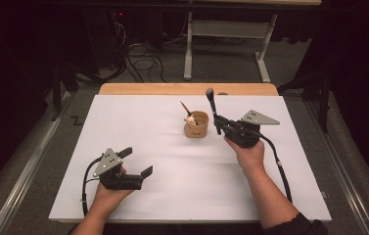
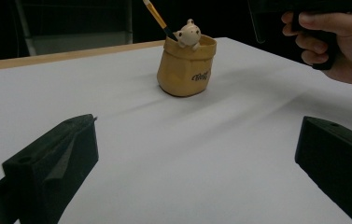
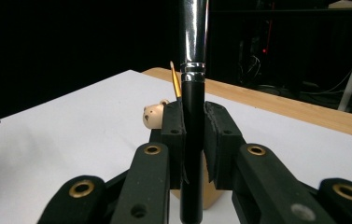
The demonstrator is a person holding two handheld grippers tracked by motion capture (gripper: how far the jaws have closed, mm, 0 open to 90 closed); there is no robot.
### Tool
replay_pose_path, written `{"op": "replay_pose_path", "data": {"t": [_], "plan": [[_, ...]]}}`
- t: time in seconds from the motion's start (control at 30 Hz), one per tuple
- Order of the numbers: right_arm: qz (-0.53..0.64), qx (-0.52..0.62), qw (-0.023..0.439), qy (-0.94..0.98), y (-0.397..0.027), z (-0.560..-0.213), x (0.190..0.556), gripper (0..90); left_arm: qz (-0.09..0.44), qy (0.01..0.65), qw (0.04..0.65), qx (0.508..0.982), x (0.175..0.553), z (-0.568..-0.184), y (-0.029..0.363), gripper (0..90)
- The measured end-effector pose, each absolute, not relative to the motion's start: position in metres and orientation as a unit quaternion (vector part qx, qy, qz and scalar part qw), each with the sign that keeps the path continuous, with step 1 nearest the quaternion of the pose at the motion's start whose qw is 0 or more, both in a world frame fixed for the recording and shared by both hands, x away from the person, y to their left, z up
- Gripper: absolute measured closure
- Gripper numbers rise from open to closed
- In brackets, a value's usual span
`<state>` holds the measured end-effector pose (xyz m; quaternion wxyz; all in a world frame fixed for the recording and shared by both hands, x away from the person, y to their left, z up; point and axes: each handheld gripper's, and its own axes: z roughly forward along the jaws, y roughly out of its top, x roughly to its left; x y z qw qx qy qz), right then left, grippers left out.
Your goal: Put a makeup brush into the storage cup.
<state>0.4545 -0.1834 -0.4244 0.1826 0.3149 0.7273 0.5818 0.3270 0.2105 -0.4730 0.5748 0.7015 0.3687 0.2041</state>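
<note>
While the right gripper (image 1: 217,123) clamped a black makeup brush with a silver ferrule (image 1: 212,103) upright just right of the tan sack-shaped ceramic holder (image 1: 196,125), which already held one yellow-handled brush (image 1: 185,107), the insertion apparently remained undone, and the left gripper (image 1: 136,161) rested wide-jawed, empty, near left.

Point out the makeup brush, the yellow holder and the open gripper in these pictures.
makeup brush (image 3: 193,116), right gripper view, on its black handle between the jaws.
yellow holder (image 2: 183,74), left gripper view, on its front wall.
left gripper (image 1: 137,161), high view, midway between its spread fingertips.
</note>
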Motion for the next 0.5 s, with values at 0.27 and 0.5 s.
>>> {"op": "replay_pose_path", "data": {"t": [0.27,0.5], "plan": [[0.582,0.312,0.184,0.728,-0.170,-0.427,0.462,80.1,0.203,0.370,0.578,0.699,0.326,-0.473,0.213,0.0],[0.583,0.314,0.191,0.724,-0.165,-0.425,0.469,80.1,0.201,0.371,0.579,0.697,0.327,-0.473,0.213,0.0]]}}
